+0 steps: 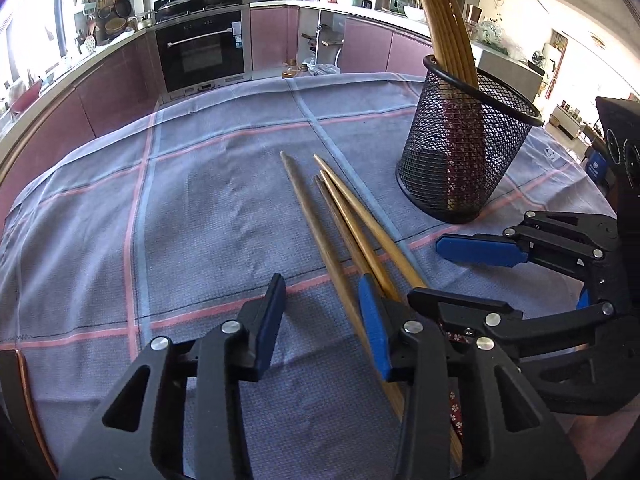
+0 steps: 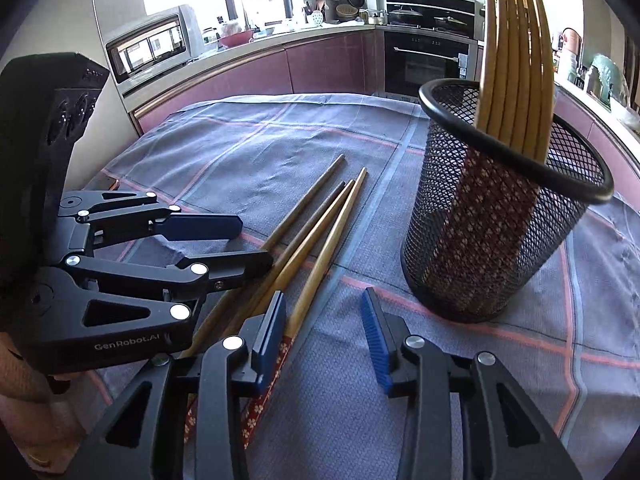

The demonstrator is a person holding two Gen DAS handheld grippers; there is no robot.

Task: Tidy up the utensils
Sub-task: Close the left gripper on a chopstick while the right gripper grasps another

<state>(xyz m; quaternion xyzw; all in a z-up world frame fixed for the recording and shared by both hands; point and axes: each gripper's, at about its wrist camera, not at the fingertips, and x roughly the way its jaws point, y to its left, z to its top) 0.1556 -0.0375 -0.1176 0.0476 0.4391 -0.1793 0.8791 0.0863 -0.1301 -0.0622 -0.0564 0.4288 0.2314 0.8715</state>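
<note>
Gathering the loose chopsticks (image 1: 340, 236) appears to be the step in hand: four lie bunched on the checked cloth (image 1: 180, 220) near the middle of the desk, tips pointing toward its far edge, while six already stand in the black mesh cup (image 1: 464, 152) nearer the far right corner. The left hand-held gripper (image 1: 326, 320) hangs low over the thick ends, jaws partly open, one chopstick running between them with no pad visibly pressing it. The right hand-held gripper (image 2: 324, 332) is likewise half open and holds nothing; its left pad sits just beside the outermost chopstick. Next, the jaws likely need to close squarely on one stick, lift it and tip it into the cup. "GenRobot.AI" reads on the left gripper's body.
</note>
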